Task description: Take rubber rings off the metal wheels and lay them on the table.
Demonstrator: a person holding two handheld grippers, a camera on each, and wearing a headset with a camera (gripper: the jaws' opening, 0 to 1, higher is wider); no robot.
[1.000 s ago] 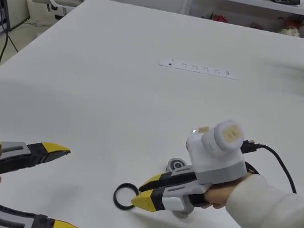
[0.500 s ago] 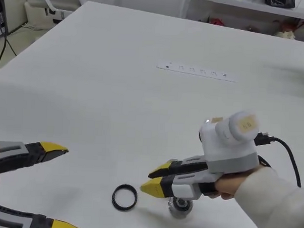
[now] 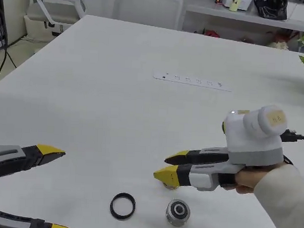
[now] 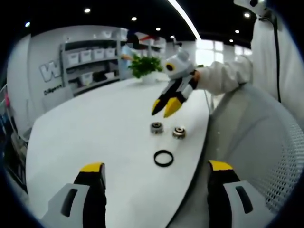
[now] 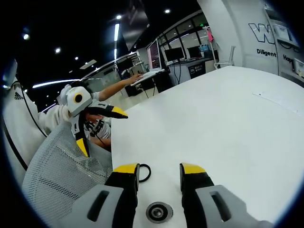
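A black rubber ring (image 3: 123,205) lies flat on the white table (image 3: 117,92), with a bare-looking metal wheel (image 3: 178,212) just to its right. My right gripper (image 3: 169,167) hovers above them, open, with nothing between its fingers. In the right gripper view the wheel (image 5: 159,211) sits low between the right gripper (image 5: 159,168) jaws, and the ring (image 5: 144,172) peeks out beside the left jaw. My left gripper (image 3: 55,189) is open wide at the lower left. From the left gripper (image 4: 156,166) I see the ring (image 4: 163,157) and two wheels (image 4: 156,127) (image 4: 178,132).
A white power strip (image 3: 192,81) lies across the middle of the table. A mesh chair (image 5: 61,175) stands at the near table edge. Shelves and a green plant (image 4: 144,66) are beyond the far side. The table's far half is bare.
My right gripper has lifted and drawn back to the right, away from the ring. The ring stays flat on the table, and the wheel beside it has come into sight.
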